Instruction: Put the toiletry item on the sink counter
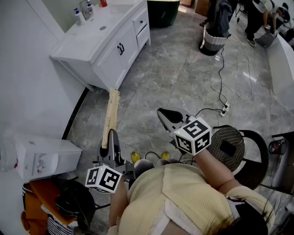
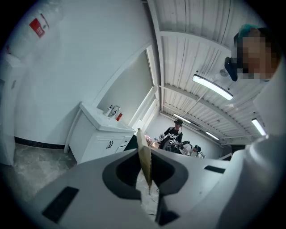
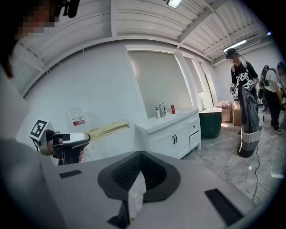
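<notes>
The left gripper's (image 1: 111,137) fingers are pressed together on the near end of the toiletry item, a long flat tan packet (image 1: 111,110). In the left gripper view the packet stands edge-on between the pads. It reaches out over the floor toward the near corner of the sink counter (image 1: 69,51), and its far tip stops short of that corner, clear of the cabinet.

The right gripper's (image 3: 140,154) fingers are closed tip to tip, and only floor shows through the slot below them. It hangs to the right of the left gripper, apart from it.

The grey marble floor (image 1: 183,69) between the packet's tip and the white vanity is bare. The white wall (image 1: 23,69) and its dark skirting run along the left. On the counter, a faucet (image 1: 85,6), a pump bottle (image 1: 79,16) and a red item (image 1: 103,2) stand at the far back edge, and the near stretch is bare white.

A white boxy appliance (image 1: 43,156) stands just left of the left gripper. A round woven stool (image 1: 227,144) sits close on the right. Cables (image 1: 223,82) trail across the floor beyond it.
</notes>
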The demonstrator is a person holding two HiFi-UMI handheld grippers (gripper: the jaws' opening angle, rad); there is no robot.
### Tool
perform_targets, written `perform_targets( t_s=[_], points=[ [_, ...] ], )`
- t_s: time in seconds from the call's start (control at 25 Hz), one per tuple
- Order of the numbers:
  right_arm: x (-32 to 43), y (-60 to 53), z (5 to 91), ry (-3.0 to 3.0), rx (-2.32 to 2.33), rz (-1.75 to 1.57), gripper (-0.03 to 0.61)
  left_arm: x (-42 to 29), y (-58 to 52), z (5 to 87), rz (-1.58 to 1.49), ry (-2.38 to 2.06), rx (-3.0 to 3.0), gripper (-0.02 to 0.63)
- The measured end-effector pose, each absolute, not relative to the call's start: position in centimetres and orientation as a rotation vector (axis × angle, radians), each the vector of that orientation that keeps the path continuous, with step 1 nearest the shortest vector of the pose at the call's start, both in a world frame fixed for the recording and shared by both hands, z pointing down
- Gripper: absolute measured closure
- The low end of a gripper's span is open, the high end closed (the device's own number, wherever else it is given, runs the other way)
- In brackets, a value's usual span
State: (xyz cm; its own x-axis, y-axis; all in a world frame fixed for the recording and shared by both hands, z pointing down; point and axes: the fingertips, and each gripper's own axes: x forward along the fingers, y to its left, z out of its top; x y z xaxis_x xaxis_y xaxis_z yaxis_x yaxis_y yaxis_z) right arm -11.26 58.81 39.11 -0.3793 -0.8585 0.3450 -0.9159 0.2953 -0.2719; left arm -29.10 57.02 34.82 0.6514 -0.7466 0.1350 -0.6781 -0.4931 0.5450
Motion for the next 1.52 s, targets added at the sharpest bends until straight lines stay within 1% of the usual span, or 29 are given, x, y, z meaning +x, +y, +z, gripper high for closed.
perform_targets(
  t_s=[0.52,0.88,1.52],
  points=[
    [-9.8,59.6,39.4,-2.426,1.697,0.658,0.551,-27.6,57.8,34.8,-0.164,-1.1,2.318,0.554],
    [-7.9,58.9,39.9,-2.396,1.727,0.674,0.551,-25.7,56.3,35.1,-0.127,-1.055,2.331,0.554],
    [-7.3,51.9,40.3,-2.396,1.685,0.702,0.551,-23.4,48.9,35.4,-0.142,-1.021,2.323,0.554]
  ],
)
